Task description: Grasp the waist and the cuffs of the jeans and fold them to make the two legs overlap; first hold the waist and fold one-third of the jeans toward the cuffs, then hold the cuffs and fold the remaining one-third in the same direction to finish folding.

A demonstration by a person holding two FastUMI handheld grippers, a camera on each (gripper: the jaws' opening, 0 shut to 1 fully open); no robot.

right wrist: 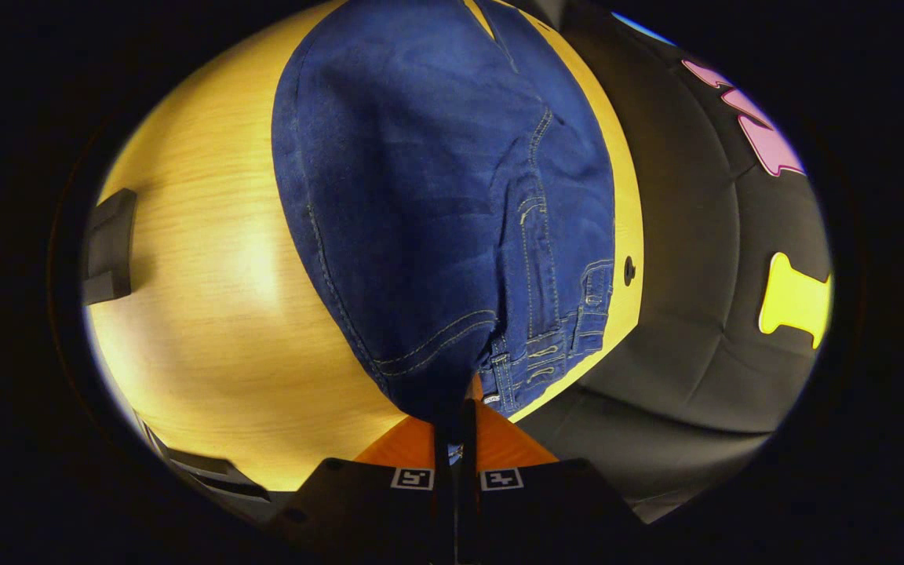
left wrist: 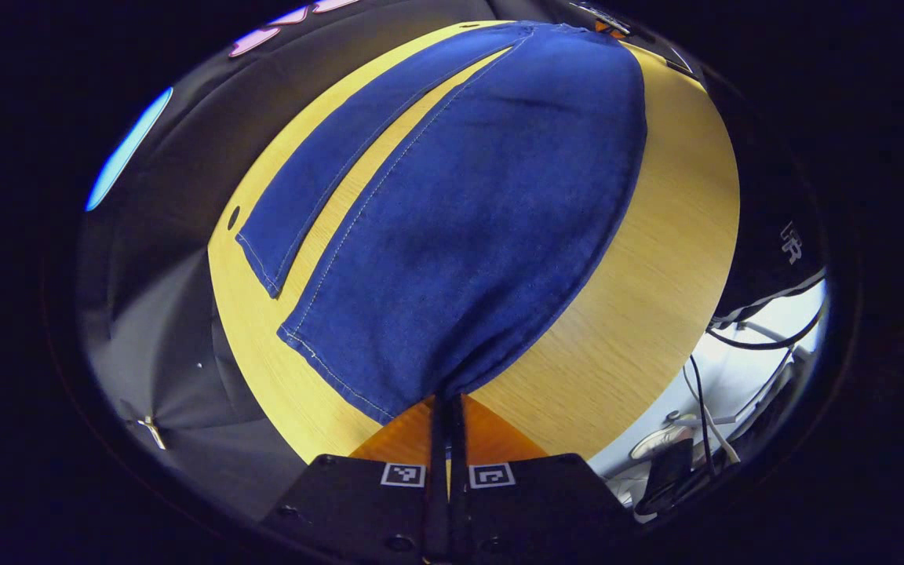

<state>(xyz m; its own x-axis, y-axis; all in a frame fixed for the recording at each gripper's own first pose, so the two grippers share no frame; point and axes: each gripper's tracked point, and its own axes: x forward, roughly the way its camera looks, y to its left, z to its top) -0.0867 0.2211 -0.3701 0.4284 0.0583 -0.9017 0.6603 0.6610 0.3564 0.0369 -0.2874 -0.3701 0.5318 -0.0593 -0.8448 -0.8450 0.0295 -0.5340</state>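
Note:
Blue jeans (left wrist: 468,220) lie on a light wooden table (left wrist: 656,259). In the left gripper view the two legs stretch away, and my left gripper (left wrist: 447,396) is shut on the cuff corner of the nearer leg, lifting it a little. The farther leg's cuff (left wrist: 260,263) lies flat on the table. In the right gripper view the jeans (right wrist: 436,196) run away from me, and my right gripper (right wrist: 456,404) is shut on the raised near corner of the waist. The waistband with belt loops and button (right wrist: 554,345) hangs just right of the fingers.
Black booth cloth (right wrist: 703,314) hangs along the table's far side. A dark block (right wrist: 109,247) sits at the table's left edge in the right gripper view. Cables (left wrist: 758,337) and a shoe (left wrist: 656,443) lie on the floor beyond the table's right edge.

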